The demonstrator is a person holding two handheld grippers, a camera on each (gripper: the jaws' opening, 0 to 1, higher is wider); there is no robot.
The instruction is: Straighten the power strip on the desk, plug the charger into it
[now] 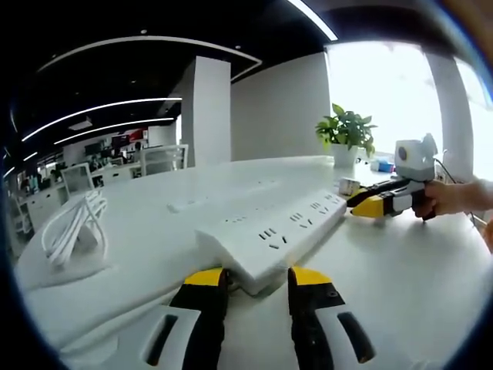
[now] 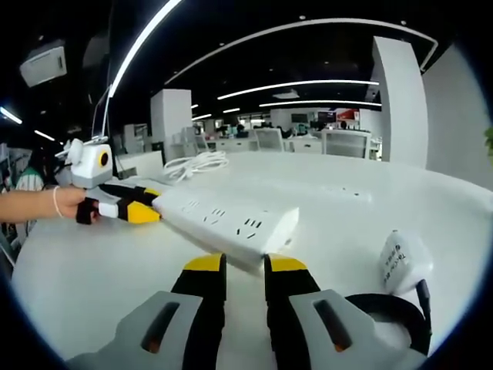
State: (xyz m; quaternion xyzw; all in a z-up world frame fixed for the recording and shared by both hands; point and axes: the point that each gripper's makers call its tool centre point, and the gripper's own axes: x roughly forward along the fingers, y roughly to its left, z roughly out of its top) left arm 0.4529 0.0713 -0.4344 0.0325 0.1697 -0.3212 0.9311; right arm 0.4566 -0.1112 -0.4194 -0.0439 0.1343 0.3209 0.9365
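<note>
Both ends of the power strip (image 1: 273, 231) are grasped: left gripper (image 1: 255, 279) jaws clenched on one end, right gripper (image 2: 239, 266) on the other, over the white surface (image 1: 400, 270). Straightening underway, I judge; charger (image 2: 403, 260) (cable attached) lies unplugged beside it

Each gripper has two black jaws capped with yellow tips and set in pale grey housings with dark oblong slots: the left gripper (image 1: 258, 279) and the right gripper (image 2: 237, 266) look alike. Seen from the side, the right gripper shows a black-and-yellow body. The hand (image 2: 68, 202) on the left gripper wears a thin white band at the wrist
</note>
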